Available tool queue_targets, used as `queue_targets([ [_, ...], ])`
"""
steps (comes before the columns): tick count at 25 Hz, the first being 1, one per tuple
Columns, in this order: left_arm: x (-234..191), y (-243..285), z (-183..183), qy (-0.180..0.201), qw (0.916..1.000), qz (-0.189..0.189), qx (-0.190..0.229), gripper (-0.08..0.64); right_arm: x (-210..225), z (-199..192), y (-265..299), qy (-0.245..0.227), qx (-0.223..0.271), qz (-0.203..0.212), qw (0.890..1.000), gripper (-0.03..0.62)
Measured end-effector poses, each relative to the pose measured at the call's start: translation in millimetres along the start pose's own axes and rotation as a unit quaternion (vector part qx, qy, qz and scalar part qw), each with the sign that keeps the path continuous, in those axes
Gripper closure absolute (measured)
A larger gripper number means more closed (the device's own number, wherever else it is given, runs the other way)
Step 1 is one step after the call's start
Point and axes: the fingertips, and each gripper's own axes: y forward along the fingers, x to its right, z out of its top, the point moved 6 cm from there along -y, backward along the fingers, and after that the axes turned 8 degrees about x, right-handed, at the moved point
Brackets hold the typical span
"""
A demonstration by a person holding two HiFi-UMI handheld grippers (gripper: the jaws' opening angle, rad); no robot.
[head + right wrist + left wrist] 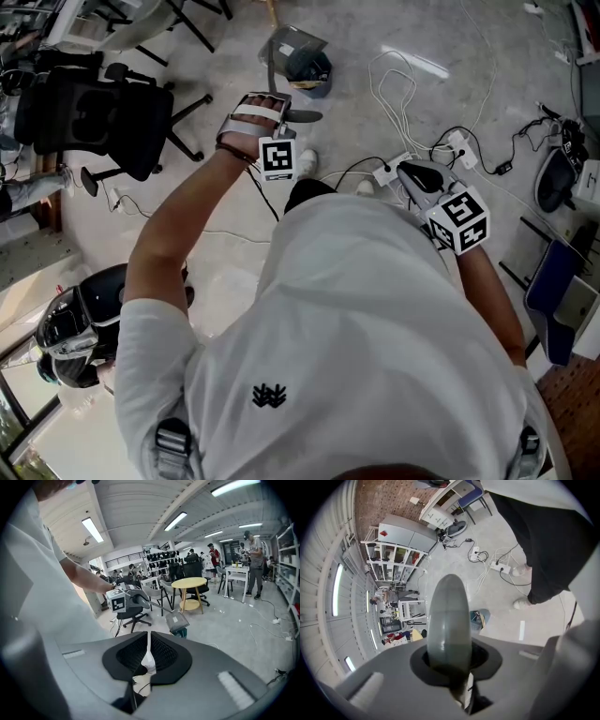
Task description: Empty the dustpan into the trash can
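In the head view my left gripper (281,114) reaches forward, shut on the long grey handle (448,616) of a dustpan. The dustpan's grey pan (292,42) hangs tilted over a small dark blue trash can (311,71) on the floor. In the right gripper view the pan (177,619) sits just above the can (181,632), with the left gripper (136,599) at the handle's near end. My right gripper (419,176) is held close to my body, well right of the can. Its jaws (149,656) are shut with nothing between them.
A black office chair (94,112) stands on the left. White cables and a power strip (412,155) lie on the concrete floor right of the can. A black helmet-like object (80,323) is at lower left. A round yellow table (190,584), chairs and people stand farther back.
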Motion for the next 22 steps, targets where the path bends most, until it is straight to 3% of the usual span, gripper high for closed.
queue_targets([
  [2, -1, -5, -3, -0.018, 0.9998, -0.007, -0.002, 0.451, 0, 0, -1, -0.001, 0.001, 0.001, 1.0, 0.571],
  [6, -14, -5, -29, 0.024, 0.9975, 0.047, -0.048, 0.451, 1, 1, -2, -0.001, 0.003, 0.004, 1.0, 0.571],
  [14, -21, -25, -64, -0.048, 0.9932, 0.053, -0.091, 0.449, 0, 4, 1, -0.005, 0.005, 0.02, 1.0, 0.571],
  [22, -13, -52, -92, -0.146, 0.978, 0.045, -0.142, 0.449, 3, -2, 2, 0.002, 0.003, 0.048, 0.999, 0.571],
])
